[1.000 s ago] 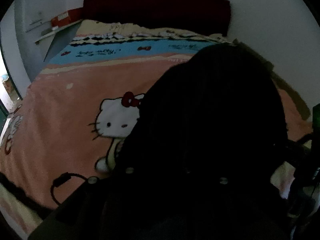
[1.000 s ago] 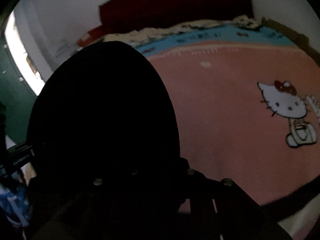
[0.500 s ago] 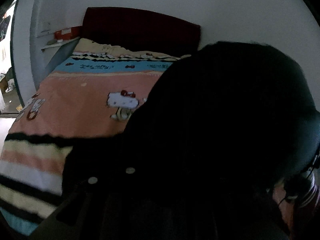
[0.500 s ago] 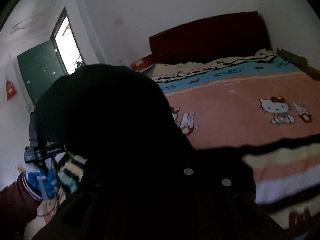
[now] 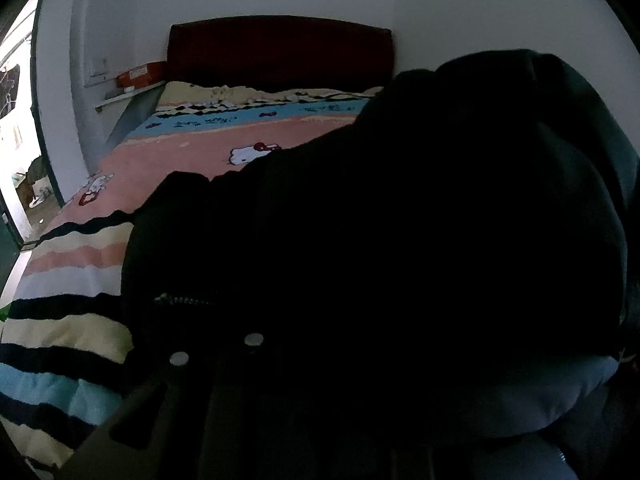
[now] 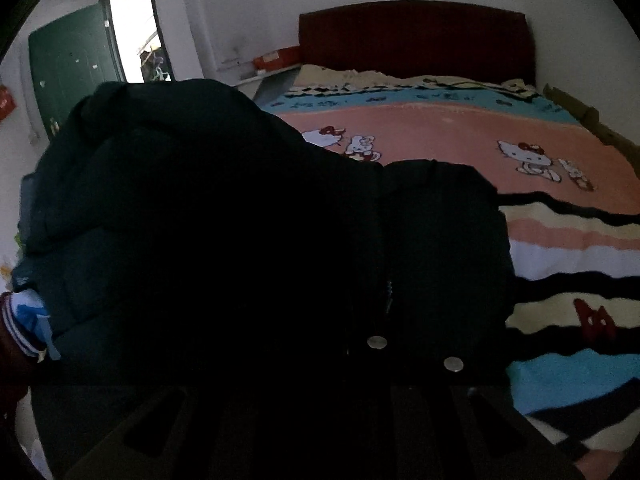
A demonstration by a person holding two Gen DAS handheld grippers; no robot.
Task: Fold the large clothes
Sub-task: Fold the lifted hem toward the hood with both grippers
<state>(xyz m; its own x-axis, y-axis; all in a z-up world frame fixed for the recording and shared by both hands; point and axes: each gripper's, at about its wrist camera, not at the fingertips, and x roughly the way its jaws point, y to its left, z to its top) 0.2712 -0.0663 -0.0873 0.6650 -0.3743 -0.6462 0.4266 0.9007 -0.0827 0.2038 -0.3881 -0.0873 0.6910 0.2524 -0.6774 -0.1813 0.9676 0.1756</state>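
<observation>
A large black padded jacket [image 5: 400,240] fills most of the left wrist view and hangs above the foot of the bed. It also fills the left and middle of the right wrist view [image 6: 220,240]. Both grippers are buried in its dark fabric, so their fingers are hidden. The jacket stays stretched between the two grippers, so each seems shut on it. A zipper [image 5: 180,300] shows on its left edge. A gloved hand [image 6: 28,320] shows at the left edge of the right wrist view.
The bed carries a pink cartoon-cat blanket [image 6: 440,132] with striped bands at the foot [image 6: 580,264]. A dark red headboard [image 5: 280,48] stands against the white wall. A shelf with an orange box [image 5: 140,74] is at the left. A green door [image 6: 72,64] and window stand at left.
Both grippers have pulled back from over the blanket to the foot of the bed and lifted the jacket with them. The striped end of the blanket has come into view.
</observation>
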